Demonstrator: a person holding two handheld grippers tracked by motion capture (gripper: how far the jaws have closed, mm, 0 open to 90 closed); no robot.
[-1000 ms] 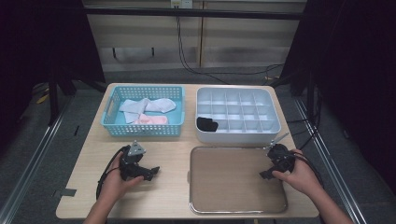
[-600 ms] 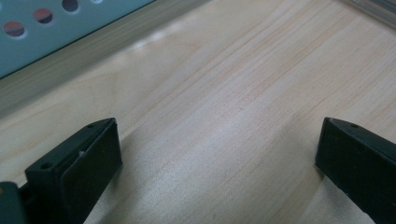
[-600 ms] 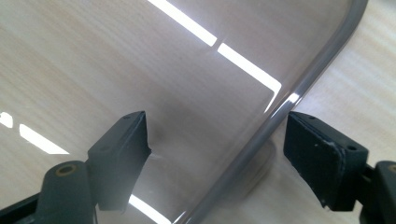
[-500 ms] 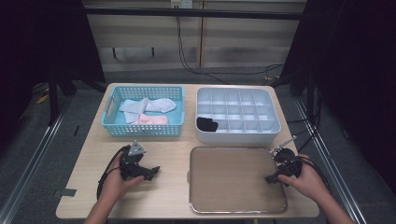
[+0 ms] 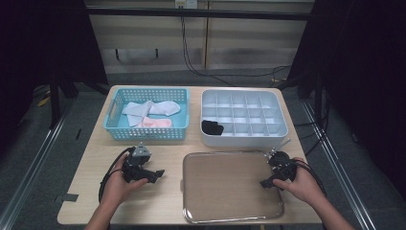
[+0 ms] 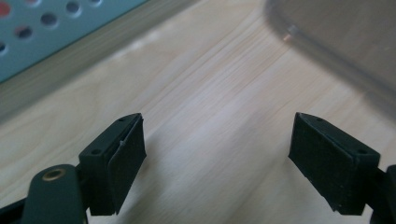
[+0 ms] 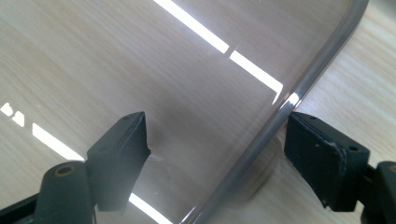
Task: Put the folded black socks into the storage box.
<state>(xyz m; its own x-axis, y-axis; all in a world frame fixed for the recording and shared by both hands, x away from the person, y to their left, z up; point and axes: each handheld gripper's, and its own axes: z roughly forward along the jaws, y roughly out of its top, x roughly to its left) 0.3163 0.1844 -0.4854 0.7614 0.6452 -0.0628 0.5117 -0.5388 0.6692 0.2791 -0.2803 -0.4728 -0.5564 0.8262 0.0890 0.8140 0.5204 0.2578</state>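
Note:
A bare metal tray lies at the table's front middle. My right gripper is at the tray's right edge. In the right gripper view it is open, and the tray's rim runs between the jaws with neither pad pressing on it. My left gripper rests on the wood left of the tray and points toward it. Its jaws have just been closing a little. They still stand open, with only bare tabletop between them and the tray's corner ahead.
A blue basket with several light socks stands at the back left. A white compartment box stands at the back right, with a black sock in its near-left cell. The basket's wall is close to the left gripper.
The right hand has shifted slightly left, so its jaws now sit over the tray's right rim. The left hand has stayed where it was.

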